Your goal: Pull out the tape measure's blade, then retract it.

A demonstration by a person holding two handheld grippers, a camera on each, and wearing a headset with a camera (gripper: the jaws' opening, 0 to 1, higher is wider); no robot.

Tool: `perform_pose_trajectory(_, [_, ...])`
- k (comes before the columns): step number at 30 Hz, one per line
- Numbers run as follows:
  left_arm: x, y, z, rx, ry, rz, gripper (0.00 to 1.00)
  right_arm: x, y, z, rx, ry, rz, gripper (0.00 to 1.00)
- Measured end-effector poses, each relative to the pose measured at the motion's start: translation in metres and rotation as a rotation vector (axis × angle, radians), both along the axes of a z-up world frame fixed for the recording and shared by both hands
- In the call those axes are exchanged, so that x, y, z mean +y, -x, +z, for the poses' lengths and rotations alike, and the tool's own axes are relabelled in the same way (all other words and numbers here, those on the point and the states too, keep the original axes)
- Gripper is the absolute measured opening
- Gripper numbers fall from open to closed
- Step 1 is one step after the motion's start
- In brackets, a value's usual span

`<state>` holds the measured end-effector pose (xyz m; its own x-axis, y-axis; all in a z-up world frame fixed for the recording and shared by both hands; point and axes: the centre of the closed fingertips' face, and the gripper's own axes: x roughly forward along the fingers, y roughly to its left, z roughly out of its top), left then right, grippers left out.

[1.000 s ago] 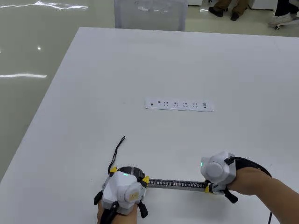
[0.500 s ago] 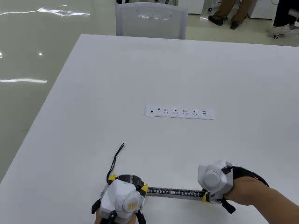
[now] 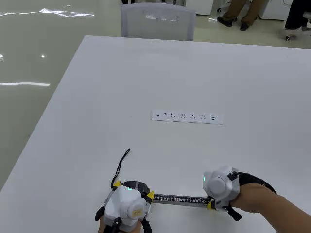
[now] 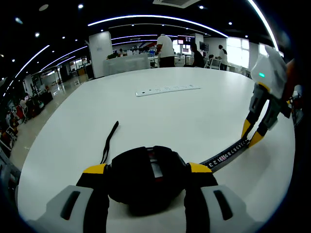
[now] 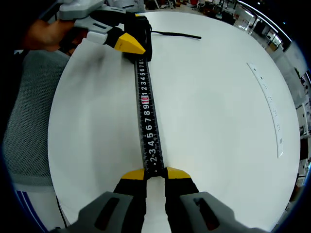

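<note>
At the desk's [image 3: 194,73] near edge: tape measure case [image 3: 136,186], black, resting flat, with its blade [image 5: 147,111] partly drawn out.
Left tool [image 4: 147,170]: closed around the case, one jaw on each side.
Right tool [image 5: 155,173]: pinched on the blade's free end.
Step in hand: probably mid-stroke; whether outward or return cannot be told.
Doing it well: move your right tool straight along the blade's line, low over the desk. Pin the case so it neither slides nor twists. Don't let the blade snap back.
Long axis: left to right, roughly along the near edge.
Pointing: case mouth faces your right; numbers climb toward the case; wrist strap [image 3: 121,162] trails away from you.
</note>
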<state>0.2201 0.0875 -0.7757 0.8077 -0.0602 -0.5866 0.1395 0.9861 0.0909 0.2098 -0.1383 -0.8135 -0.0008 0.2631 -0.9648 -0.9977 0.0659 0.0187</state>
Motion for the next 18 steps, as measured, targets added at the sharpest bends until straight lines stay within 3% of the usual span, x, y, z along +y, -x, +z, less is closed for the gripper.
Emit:
perform_pose_trajectory(10, [-0.0018,0.0026,0.0075,-0.003,0.005,-0.005,0.58,0.0051,-0.0013,-0.0006,-0.002,-0.005,-0.004,0.12])
perform_pose_trajectory(18, [-0.0011,0.0016,0.0037,-0.003,0.006,-0.007,0.58,0.0096,-0.0006,-0.0008,-0.002,-0.007,0.000,0.12])
